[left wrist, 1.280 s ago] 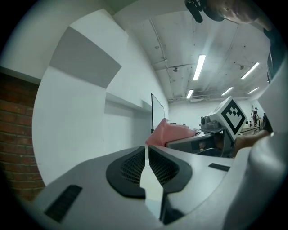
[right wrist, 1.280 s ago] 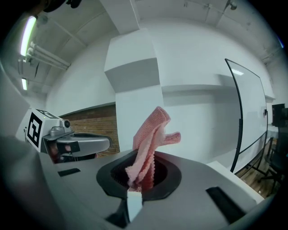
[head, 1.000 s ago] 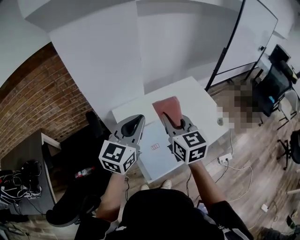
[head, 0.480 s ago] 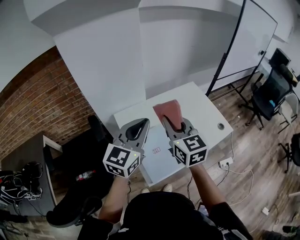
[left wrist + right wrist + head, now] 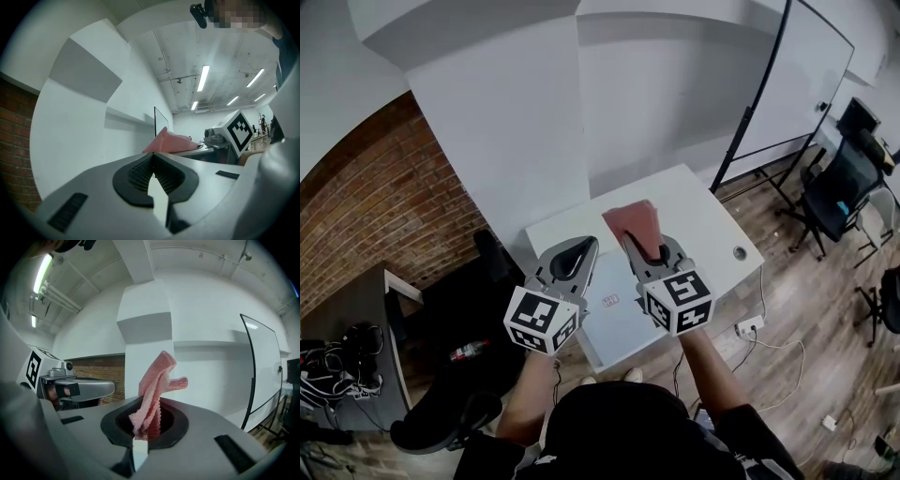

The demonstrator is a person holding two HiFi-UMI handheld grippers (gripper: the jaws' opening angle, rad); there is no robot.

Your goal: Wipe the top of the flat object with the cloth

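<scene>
My right gripper [image 5: 646,247] is shut on a pink cloth [image 5: 632,222], held up level above the white table [image 5: 703,220]. In the right gripper view the cloth [image 5: 158,378] stands up out of the shut jaws of the right gripper [image 5: 146,422] and flops over at its top. A flat pale-blue board [image 5: 617,317] with a small red label lies on the table below and between the grippers. My left gripper [image 5: 579,247] hangs beside the right one, shut and empty. In the left gripper view, the left gripper [image 5: 153,159] has its pads together, with the cloth [image 5: 165,141] beyond them.
A whiteboard on a black stand [image 5: 752,101] is at the table's far right. Office chairs [image 5: 842,183] stand further right. A brick wall [image 5: 384,211] and a dark desk with cables [image 5: 342,361] lie left. A power strip [image 5: 750,326] lies on the wooden floor.
Both grippers and the cloth keep their places. Only the head view has shifted a little.
</scene>
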